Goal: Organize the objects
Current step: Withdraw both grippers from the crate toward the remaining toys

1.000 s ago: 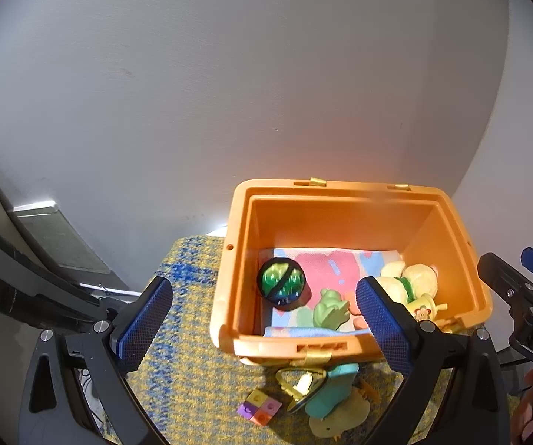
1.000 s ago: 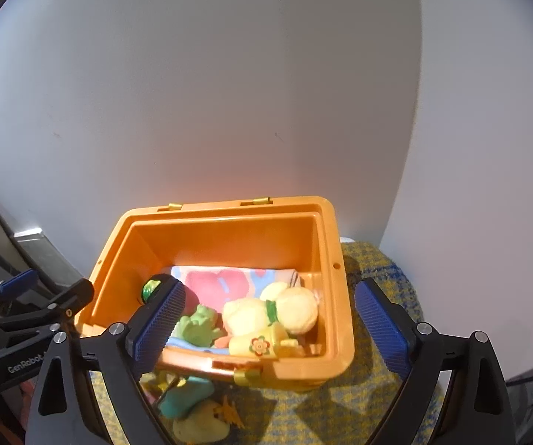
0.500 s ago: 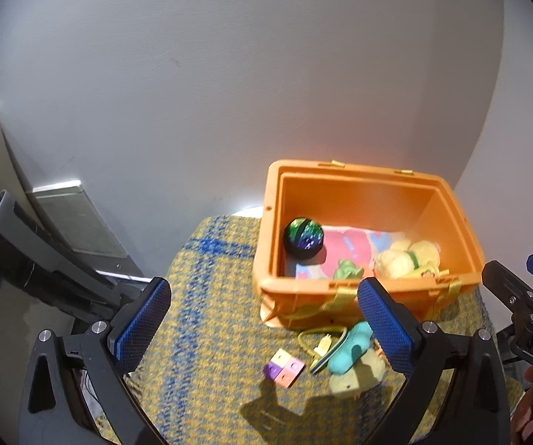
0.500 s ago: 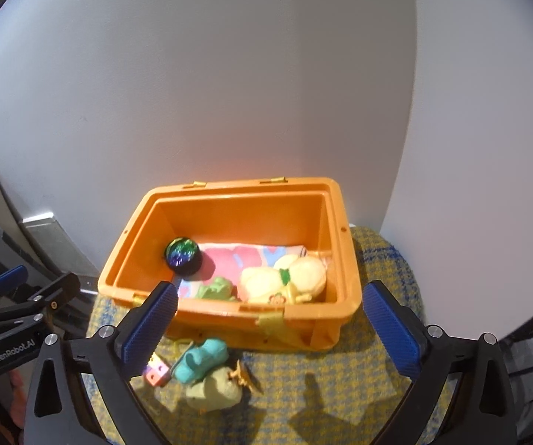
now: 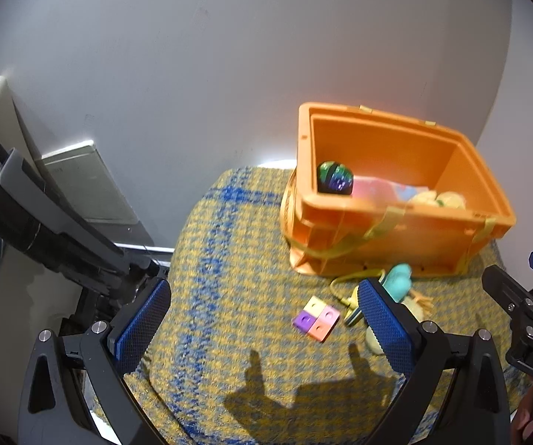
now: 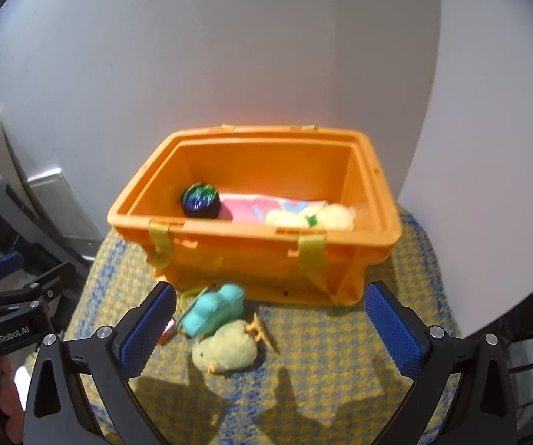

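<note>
An orange bin (image 5: 407, 237) (image 6: 266, 248) stands at the back of a yellow and blue woven cloth (image 5: 237, 296) (image 6: 340, 378). Inside it lie a dark shiny ball (image 5: 335, 178) (image 6: 200, 200), a pink printed cloth (image 6: 262, 205) and a pale yellow plush (image 6: 314, 217). In front of the bin lie a teal toy (image 6: 212, 309) (image 5: 398, 276), a yellow chick plush (image 6: 225, 348) and a pastel block (image 5: 316, 319). My left gripper (image 5: 262, 326) is open and empty above the cloth. My right gripper (image 6: 266, 328) is open and empty above the chick.
A grey wall rises close behind the bin. A grey panel (image 5: 85, 185) and dark chair parts (image 5: 44, 230) stand left of the cloth. A yellow cord (image 5: 344, 282) lies by the teal toy. The other gripper shows at each view's edge.
Both grippers have pulled back and away from the bin. The toys in front of the bin have come into fuller view. Both stayed open and empty.
</note>
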Motion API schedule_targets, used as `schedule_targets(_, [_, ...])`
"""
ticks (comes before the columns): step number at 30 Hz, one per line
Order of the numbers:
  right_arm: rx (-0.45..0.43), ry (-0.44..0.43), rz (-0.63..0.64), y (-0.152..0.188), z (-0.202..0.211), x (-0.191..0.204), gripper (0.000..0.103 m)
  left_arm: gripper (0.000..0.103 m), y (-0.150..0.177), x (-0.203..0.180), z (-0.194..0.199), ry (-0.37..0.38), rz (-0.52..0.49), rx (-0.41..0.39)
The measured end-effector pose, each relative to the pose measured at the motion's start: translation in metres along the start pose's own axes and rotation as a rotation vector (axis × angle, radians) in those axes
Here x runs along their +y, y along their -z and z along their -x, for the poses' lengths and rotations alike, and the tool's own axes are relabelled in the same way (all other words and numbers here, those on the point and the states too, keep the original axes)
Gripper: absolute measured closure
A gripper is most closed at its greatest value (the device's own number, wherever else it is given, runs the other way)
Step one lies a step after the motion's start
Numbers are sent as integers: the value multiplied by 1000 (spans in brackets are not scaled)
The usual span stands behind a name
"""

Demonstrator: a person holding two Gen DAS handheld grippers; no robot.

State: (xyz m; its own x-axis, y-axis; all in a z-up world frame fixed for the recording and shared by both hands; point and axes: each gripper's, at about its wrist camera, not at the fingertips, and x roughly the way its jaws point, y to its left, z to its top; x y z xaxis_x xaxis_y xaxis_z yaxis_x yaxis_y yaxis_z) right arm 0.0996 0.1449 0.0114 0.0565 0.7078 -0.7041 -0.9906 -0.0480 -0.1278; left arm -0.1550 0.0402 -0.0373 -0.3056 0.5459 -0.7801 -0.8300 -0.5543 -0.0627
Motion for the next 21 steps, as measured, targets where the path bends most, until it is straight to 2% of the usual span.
schedule_targets(1, [5, -3, 1, 3, -3, 1, 1, 0, 3, 1, -2, 72, -94, 4])
schedule_targets(21, [91, -13, 110, 55, -60, 30, 1, 0, 53, 15, -57, 45, -120, 74])
